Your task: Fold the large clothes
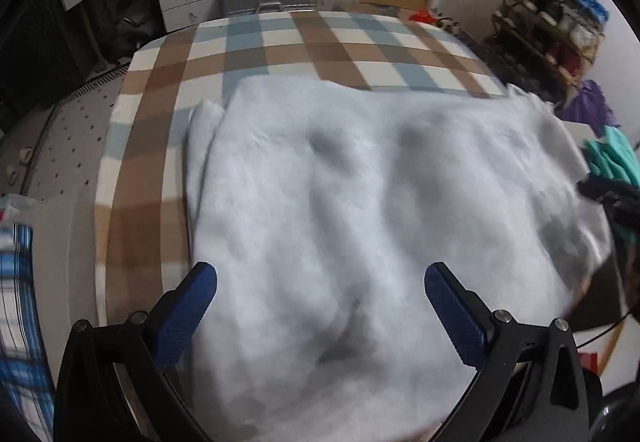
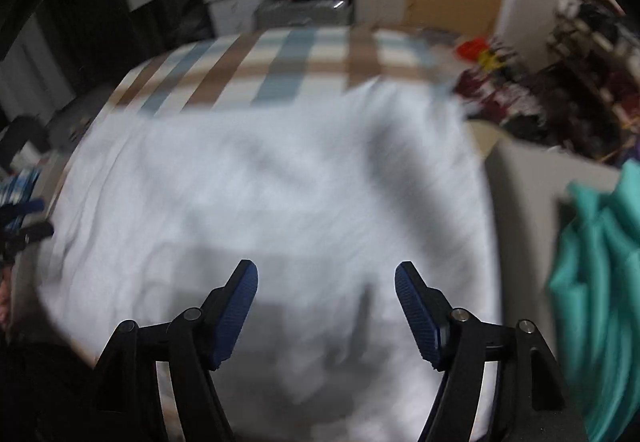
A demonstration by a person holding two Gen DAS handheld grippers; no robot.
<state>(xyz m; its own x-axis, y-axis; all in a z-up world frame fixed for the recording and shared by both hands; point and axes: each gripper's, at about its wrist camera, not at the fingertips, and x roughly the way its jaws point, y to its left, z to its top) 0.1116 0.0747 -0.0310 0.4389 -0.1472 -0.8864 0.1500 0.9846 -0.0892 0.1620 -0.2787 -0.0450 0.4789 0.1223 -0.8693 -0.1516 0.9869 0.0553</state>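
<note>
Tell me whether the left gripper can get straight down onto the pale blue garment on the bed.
Probably yes. The left gripper is open above the pale blue garment, which lies spread on the checked bed cover. Nothing sits between its fingers and the cloth.

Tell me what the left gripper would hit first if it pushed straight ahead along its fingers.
Most likely the pale blue garment lying on the checked bed cover. The left gripper is open with nothing between its fingers; depth is unclear.
</note>
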